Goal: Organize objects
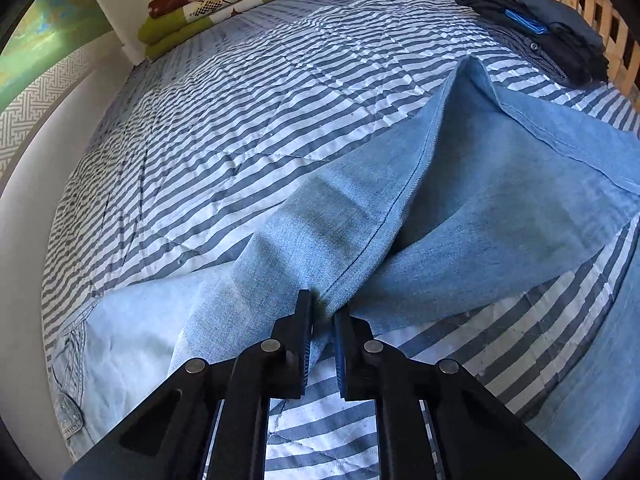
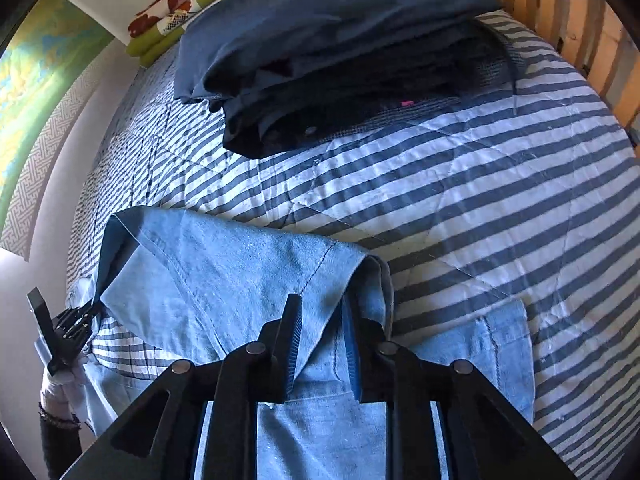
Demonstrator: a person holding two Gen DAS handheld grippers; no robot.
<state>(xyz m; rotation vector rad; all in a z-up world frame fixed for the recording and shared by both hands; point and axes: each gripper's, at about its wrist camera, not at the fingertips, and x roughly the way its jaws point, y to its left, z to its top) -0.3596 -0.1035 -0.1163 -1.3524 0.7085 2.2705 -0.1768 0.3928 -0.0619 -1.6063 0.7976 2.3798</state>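
left gripper (image 1: 323,314): clamped on denim shirt (image 1: 460,200) | right gripper (image 2: 322,316): clamped on same shirt | lifted over striped bed (image 2: 480,200)

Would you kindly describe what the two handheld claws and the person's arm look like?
Both the left claw and right claw are matte black, with flat angular linkage arms, round silver pivot pins and ribbed blue pads. The person's left hand wears a white glove and a dark sleeve.

Soft daylight, sharp centre, strong fisheye bending and dark vignette at edges
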